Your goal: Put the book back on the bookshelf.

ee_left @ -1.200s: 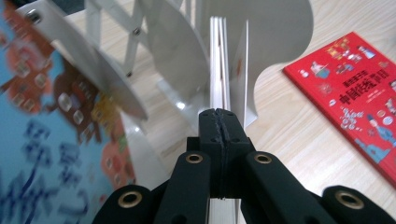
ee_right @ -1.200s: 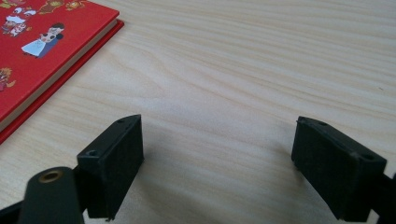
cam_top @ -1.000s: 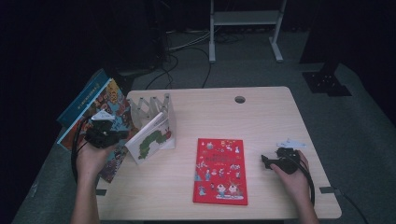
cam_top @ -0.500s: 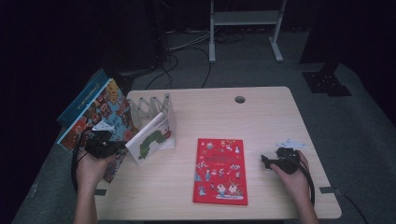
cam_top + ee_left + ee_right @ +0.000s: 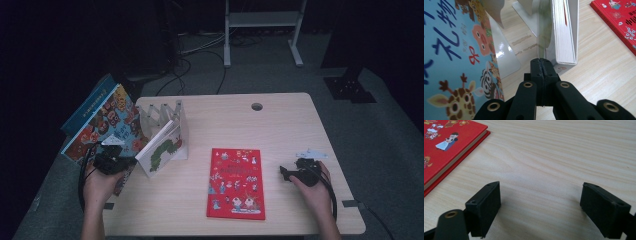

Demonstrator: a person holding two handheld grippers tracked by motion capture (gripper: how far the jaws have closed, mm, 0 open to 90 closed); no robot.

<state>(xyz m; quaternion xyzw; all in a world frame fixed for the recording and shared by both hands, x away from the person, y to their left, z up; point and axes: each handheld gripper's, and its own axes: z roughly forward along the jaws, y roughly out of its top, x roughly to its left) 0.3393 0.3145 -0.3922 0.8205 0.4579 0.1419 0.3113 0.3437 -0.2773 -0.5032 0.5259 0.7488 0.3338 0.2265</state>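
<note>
Black jaws of the left gripper [image 5: 543, 65] are pressed flat together with nothing between them, tips just short of the white picture book [image 5: 564, 32] that leans in the clear plastic book rack [image 5: 506, 62]. That book stands straight ahead of the closed tips and slightly to their right, its page edges facing the gripper. To the left of the jaws, close by, stands a large blue picture book [image 5: 451, 50] with cartoon animals on its cover. In the high view the left gripper [image 5: 131, 161] sits at the table's [image 5: 280, 120] left edge, the caterpillar-cover book [image 5: 161, 152] just to its right, the blue book [image 5: 102, 122] behind and to its left.

The right gripper [image 5: 540, 207] has its jaws spread wide apart over bare pale wood, holding nothing. A red picture book [image 5: 446, 147] lies flat ahead and to the left of these jaws, apart from them. From above, the right gripper [image 5: 284, 173] rests near the table's right side, pointing towards the red book [image 5: 236, 182], which lies just off its tips.
</note>
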